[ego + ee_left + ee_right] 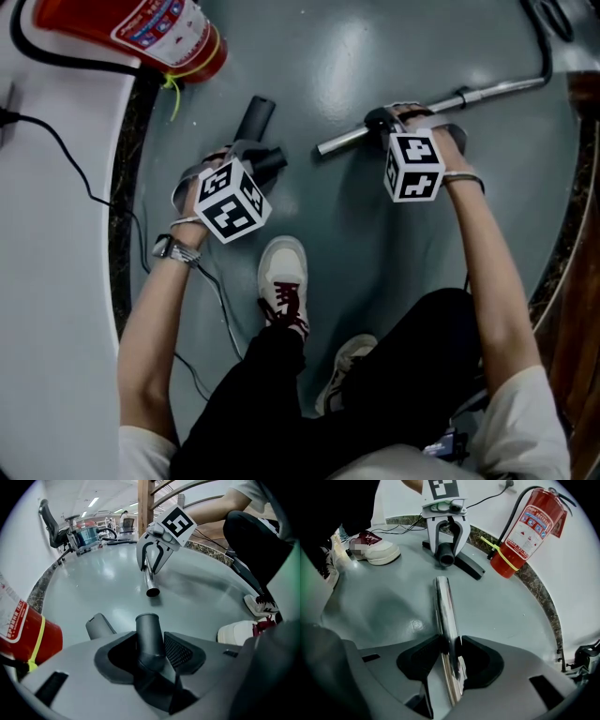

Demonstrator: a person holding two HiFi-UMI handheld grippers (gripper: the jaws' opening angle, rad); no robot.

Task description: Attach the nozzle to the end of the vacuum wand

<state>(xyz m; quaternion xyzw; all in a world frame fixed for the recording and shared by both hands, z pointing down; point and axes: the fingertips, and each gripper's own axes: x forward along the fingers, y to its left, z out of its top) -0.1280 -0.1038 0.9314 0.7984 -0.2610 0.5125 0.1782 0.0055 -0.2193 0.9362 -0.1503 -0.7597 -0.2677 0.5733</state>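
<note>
The nozzle [148, 625] is being held low over the grey floor [375, 75] by the left tongs [151, 641]. Its dark round tube is being clasped between the two pads, which are standing wide apart because of the tube's breadth. The tube is being pointed toward the open end of the vacuum wand [443, 606]. Just left of the nozzle, a short grey stub [98, 625] is being left on the floor.

The chrome wand is being gripped by the right tongs [449, 651], with the pads pressed against both sides of the thin shaft, a little way back from its open end. In the head view the wand is being kept nearly level and slanted across the floor, its far end running off toward the upper right. The wand's open end and the nozzle are being kept apart, with bare floor between them.

A red fire extinguisher [525, 531] is being kept upright against the wall beyond the nozzle. A white sneaker [283, 272] is being rested on the floor between the two arms.
</note>
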